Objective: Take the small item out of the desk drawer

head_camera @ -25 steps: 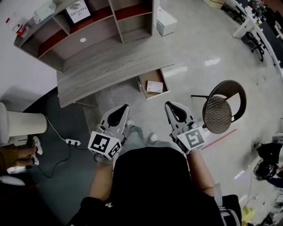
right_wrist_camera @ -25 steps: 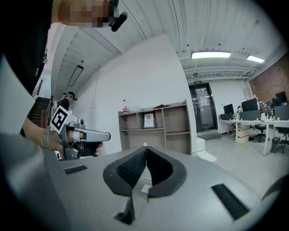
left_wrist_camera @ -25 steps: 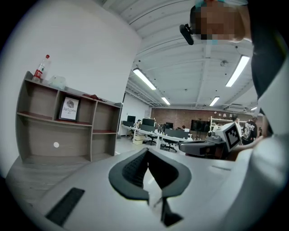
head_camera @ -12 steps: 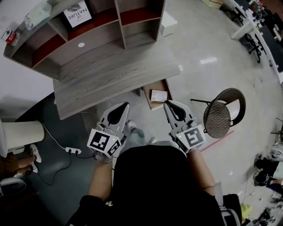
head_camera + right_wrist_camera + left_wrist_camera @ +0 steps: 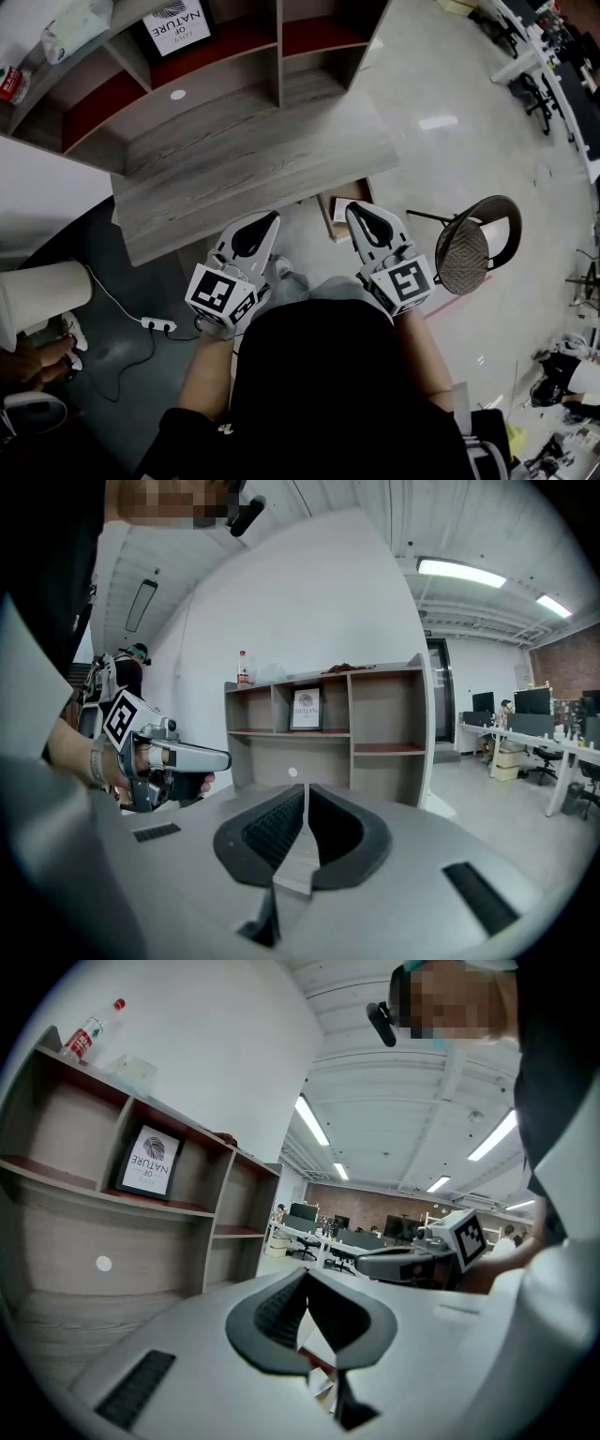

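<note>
The grey wooden desk (image 5: 244, 159) with a shelf hutch lies ahead of me in the head view. Its drawer (image 5: 330, 223) stands pulled out below the desk's front edge, partly hidden between my grippers. A small white item (image 5: 347, 194) shows inside it. My left gripper (image 5: 272, 217) is held at waist height just short of the desk edge, jaws shut and empty (image 5: 306, 1274). My right gripper (image 5: 354, 208) hovers over the near end of the drawer, shut with nothing between its pads (image 5: 306, 787).
A round mesh-seat chair (image 5: 466, 248) stands right of the drawer. A power strip (image 5: 155, 324) with its cable lies on the dark floor at left, by a white cylinder (image 5: 42, 291). A framed sign (image 5: 176, 28) stands in the hutch.
The desk and drawer have come closer and now sit right in front of both grippers. The chair has shifted nearer too. Both grippers stay shut and side by side.
</note>
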{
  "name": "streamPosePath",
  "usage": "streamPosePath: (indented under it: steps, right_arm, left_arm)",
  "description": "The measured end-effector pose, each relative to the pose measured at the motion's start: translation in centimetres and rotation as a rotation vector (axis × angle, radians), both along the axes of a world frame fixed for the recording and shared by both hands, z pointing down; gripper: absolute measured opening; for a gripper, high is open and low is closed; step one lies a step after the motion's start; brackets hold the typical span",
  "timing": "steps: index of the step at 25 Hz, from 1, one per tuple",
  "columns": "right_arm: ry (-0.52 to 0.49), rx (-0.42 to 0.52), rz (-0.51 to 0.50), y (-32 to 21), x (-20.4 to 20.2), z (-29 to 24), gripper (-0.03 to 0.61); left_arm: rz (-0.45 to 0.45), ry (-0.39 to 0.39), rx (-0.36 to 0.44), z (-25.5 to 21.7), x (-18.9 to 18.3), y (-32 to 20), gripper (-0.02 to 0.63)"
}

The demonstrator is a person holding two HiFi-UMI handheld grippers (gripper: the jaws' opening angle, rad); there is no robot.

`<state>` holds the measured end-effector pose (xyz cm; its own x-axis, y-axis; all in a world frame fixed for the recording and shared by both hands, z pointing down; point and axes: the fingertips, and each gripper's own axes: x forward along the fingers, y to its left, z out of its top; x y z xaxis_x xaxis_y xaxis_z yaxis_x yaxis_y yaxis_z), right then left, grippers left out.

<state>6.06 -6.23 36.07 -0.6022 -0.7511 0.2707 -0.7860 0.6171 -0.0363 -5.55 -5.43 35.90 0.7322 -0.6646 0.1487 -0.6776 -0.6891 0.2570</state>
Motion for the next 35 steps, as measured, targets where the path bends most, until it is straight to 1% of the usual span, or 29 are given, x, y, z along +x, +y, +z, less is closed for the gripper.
streamPosePath:
  steps: [4, 9, 14, 17, 22, 30, 35]
  right_arm:
    - [0.029, -0.005, -0.028, -1.4, -1.0, 0.6, -0.002]
    - [0.065, -0.033, -0.071, -3.2, -0.1, 2.3, -0.001]
    - [0.091, -0.080, -0.127, -5.0, 1.6, 4.8, 0.012]
    - [0.136, -0.115, -0.181, -5.7, 2.5, 7.0, 0.027]
    - [0.228, -0.181, -0.290, -6.0, 3.4, 11.9, 0.054]
    - [0.368, -0.328, -0.448, -4.7, 4.1, 21.4, 0.102]
    - [0.481, -0.401, -0.509, -3.8, 5.2, 27.8, 0.160]
  left_arm:
    - [-0.012, 0.004, -0.018, 0.4, -0.5, -1.2, 0.009]
    - [-0.039, -0.003, -0.035, 0.9, -0.2, -2.1, 0.009]
    - [-0.107, -0.016, -0.068, 1.5, 0.7, -2.7, 0.009]
    - [-0.160, -0.024, -0.092, 1.9, 1.1, -2.8, 0.009]
    - [-0.249, -0.042, -0.141, 3.4, 1.1, -1.8, 0.009]
    - [-0.382, -0.062, -0.206, 5.1, 1.0, 0.8, 0.009]
    - [-0.451, -0.067, -0.249, 6.3, 1.3, 2.9, 0.009]
